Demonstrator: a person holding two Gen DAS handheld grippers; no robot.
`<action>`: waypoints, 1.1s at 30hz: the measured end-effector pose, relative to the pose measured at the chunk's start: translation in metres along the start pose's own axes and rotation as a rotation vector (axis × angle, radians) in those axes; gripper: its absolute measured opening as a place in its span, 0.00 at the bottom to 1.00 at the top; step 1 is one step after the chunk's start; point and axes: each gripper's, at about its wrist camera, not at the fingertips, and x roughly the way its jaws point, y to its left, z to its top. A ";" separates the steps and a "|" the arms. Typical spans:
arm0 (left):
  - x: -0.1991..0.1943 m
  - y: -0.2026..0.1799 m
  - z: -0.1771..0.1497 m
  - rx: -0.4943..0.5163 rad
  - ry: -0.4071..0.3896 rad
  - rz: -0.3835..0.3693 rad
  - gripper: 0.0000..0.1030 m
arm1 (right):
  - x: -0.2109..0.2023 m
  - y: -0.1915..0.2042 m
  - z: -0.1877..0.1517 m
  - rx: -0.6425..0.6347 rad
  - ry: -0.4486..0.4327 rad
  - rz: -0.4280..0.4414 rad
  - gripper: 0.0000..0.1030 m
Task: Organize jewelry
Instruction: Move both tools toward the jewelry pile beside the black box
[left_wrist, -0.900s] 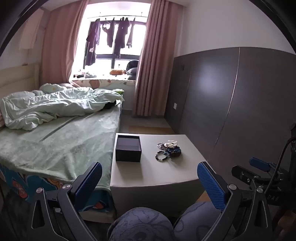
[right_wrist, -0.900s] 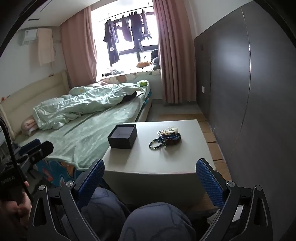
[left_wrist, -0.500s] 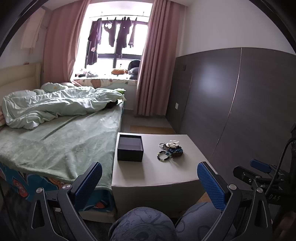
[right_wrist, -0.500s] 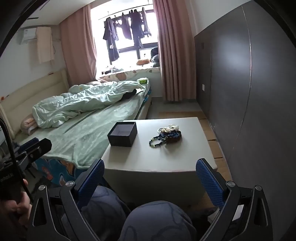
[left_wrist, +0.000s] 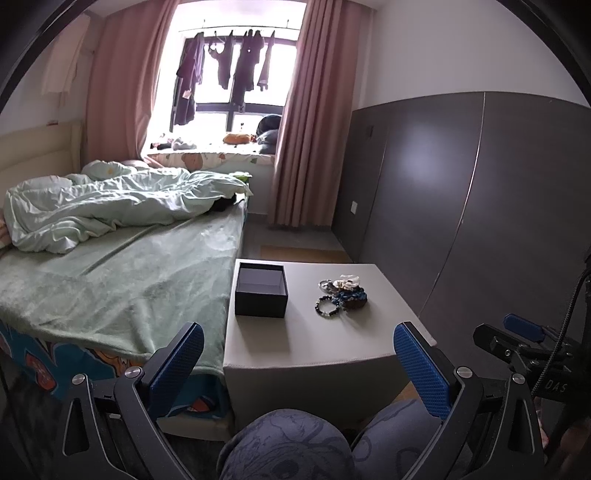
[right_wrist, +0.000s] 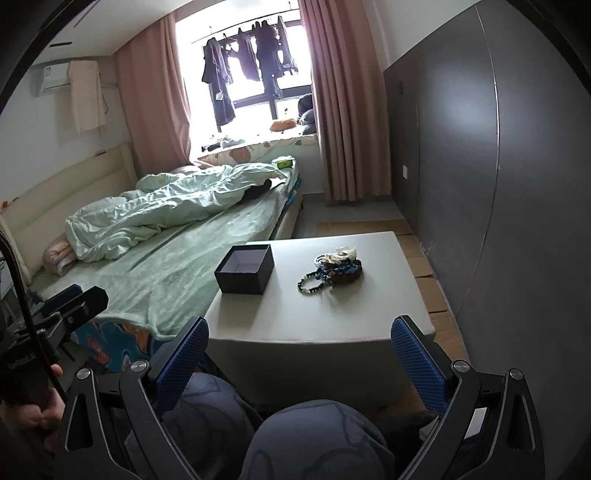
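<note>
Drifted slightly nearer the low pale grey bench (left_wrist: 317, 347) since the earlier frames. Left gripper (left_wrist: 299, 360) and right gripper (right_wrist: 300, 353) both held back over the knees, blue-padded fingers (left_wrist: 177, 360) spread wide, gripping nothing. Tangled heap of beaded bracelets (right_wrist: 330, 271) lying right of the open black square box (right_wrist: 245, 269), probably staged for loading. Lettering "DAS" readable on the other gripper's body.

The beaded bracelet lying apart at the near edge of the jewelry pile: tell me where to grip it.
Pinch the beaded bracelet on its near-left arc, coming from above. It lies flat on the table, and that side faces away from the jewelry pile.
</note>
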 end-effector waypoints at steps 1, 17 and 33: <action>0.000 0.000 0.000 0.000 -0.010 -0.001 1.00 | 0.000 -0.001 0.000 0.002 0.000 0.003 0.97; 0.009 0.006 0.001 -0.010 -0.007 0.023 1.00 | 0.002 -0.003 0.004 0.009 -0.009 -0.025 0.96; 0.055 0.010 0.021 -0.005 0.056 0.011 1.00 | 0.034 -0.013 0.023 0.042 0.009 0.005 0.97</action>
